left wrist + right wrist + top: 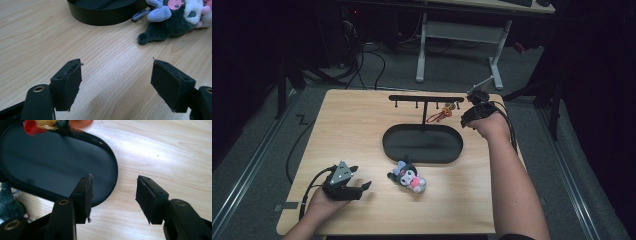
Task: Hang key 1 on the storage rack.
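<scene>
- High view: my left gripper (362, 186) rests near-left on the table (362, 125), released; the plush toy (408, 177) lies just right of it.
- Left gripper view: jaws spread, toy (175, 17) far right.
- Right gripper view: my right gripper (113, 195), released, hovers over the black tray's (50, 165) edge.

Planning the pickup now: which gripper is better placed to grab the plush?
Left. The left gripper sits open beside the plush, which lies just ahead of its fingers. The right gripper is behind the tray.

Plush toy (408, 176) flat by tray (422, 150)
</scene>
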Available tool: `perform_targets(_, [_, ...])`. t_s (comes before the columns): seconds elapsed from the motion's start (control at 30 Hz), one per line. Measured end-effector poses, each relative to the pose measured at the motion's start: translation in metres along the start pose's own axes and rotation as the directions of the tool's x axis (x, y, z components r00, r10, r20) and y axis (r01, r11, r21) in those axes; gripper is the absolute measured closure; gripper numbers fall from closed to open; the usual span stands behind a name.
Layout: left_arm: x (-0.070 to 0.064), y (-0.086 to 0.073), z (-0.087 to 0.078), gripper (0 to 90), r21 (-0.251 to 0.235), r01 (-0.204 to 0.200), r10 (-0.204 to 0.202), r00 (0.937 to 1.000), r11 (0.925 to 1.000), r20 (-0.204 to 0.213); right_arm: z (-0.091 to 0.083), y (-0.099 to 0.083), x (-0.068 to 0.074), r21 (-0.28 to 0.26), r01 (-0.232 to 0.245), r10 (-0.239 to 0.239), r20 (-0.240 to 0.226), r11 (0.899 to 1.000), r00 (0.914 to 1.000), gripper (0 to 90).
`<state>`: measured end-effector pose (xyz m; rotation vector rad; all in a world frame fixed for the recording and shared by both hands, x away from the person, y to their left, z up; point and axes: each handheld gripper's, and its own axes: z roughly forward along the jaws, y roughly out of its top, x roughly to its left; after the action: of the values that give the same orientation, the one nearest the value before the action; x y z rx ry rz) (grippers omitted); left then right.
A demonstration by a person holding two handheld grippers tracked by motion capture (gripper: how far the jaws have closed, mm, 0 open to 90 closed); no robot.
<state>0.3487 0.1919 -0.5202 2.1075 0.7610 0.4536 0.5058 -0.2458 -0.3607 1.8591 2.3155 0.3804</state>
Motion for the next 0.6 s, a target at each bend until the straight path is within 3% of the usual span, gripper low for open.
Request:
perform_targets(0.2, [-0.001, 0.002, 0.000, 26.3, -0.008, 0.017, -0.017, 0.9998, 0.9998, 0.010, 0.003, -0.025, 0.001, -0.034, 0.012, -0.013, -0.029, 0.999, 0.9995, 45.5])
perform_targets(0.27, [-0.001, 0.002, 0.000, 27.2, -0.008, 0.019, -0.019, 0.9997, 0.9998, 0.013, 0.004, -0.030, 0.002, -0.043, 0.016, -0.017, -0.022, 0.999, 0.9996, 45.4])
perform_targets(0.3, [-0.002, 0.004, 0.000, 27.6, -0.007, 0.029, -0.029, 0.9993, 0.9995, 0.023, 0.007, -0.044, 0.006, -0.060, 0.039, -0.039, 0.004, 0.997, 0.9992, 45.4])
perform_targets(0.37, [-0.003, 0.005, 0.001, 28.6, -0.014, 0.036, -0.035, 0.9990, 0.9993, 0.029, 0.009, -0.054, 0.008, -0.083, 0.038, -0.038, 0.001, 0.996, 0.9993, 45.3])
perform_targets(0.47, [-0.006, 0.008, 0.001, 30.6, -0.032, 0.052, -0.051, 0.9979, 0.9981, 0.040, 0.014, -0.075, 0.016, -0.122, 0.065, -0.065, 0.011, 0.990, 0.9979, 43.8])
perform_targets(0.6, [-0.010, 0.009, 0.001, 33.3, -0.040, 0.058, -0.056, 0.9971, 0.9975, 0.051, 0.025, -0.108, 0.023, -0.201, 0.095, -0.091, 0.029, 0.975, 0.9954, 42.1])
